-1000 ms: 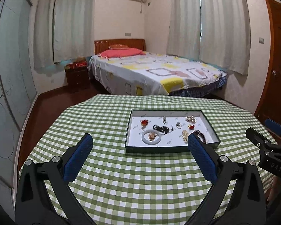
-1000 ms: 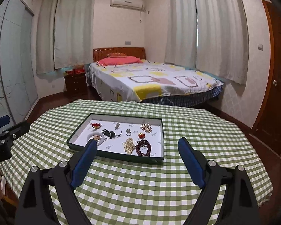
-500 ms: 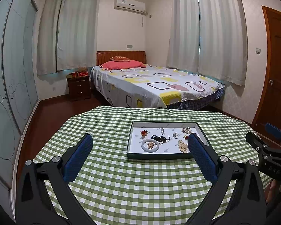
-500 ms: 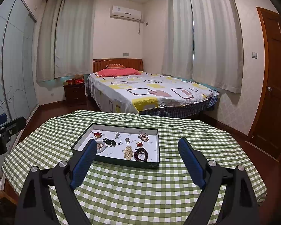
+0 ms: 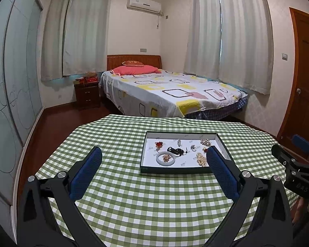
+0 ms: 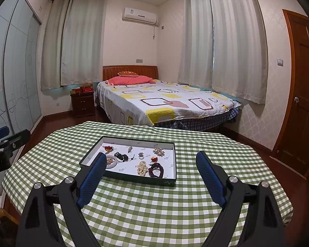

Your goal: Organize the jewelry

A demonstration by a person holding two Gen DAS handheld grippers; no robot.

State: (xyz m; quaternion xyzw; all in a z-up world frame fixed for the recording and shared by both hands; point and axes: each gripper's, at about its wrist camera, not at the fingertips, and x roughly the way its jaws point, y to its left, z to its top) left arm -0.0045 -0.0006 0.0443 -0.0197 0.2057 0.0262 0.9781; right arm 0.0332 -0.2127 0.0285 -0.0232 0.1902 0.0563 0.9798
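Note:
A dark green tray [image 5: 176, 170] with a white floor lies on the green checked table [image 5: 146, 201]. It holds several pieces: a white bangle [image 5: 165, 158], a black cord piece [image 5: 176, 150], a pearl cluster [image 5: 201, 159] and a dark red bead bracelet [image 6: 157, 170]. My left gripper [image 5: 153, 171] is open and empty, held back above the table's near side. My right gripper [image 6: 151, 178] is open and empty, also short of the tray [image 6: 134, 178]. The right gripper shows at the left wrist view's right edge [image 5: 294, 164].
The table [image 6: 154, 205] is round with cloth hanging over its edges. Beyond it stand a bed [image 5: 171, 92], a nightstand [image 5: 86, 93], curtains and a wooden door [image 5: 304, 82]. A sliding wardrobe [image 5: 10, 82] lines the left wall.
Both grippers have pulled back and tilted up; the tray looks smaller and farther, and more of the room and ceiling shows. Both stay open and empty.

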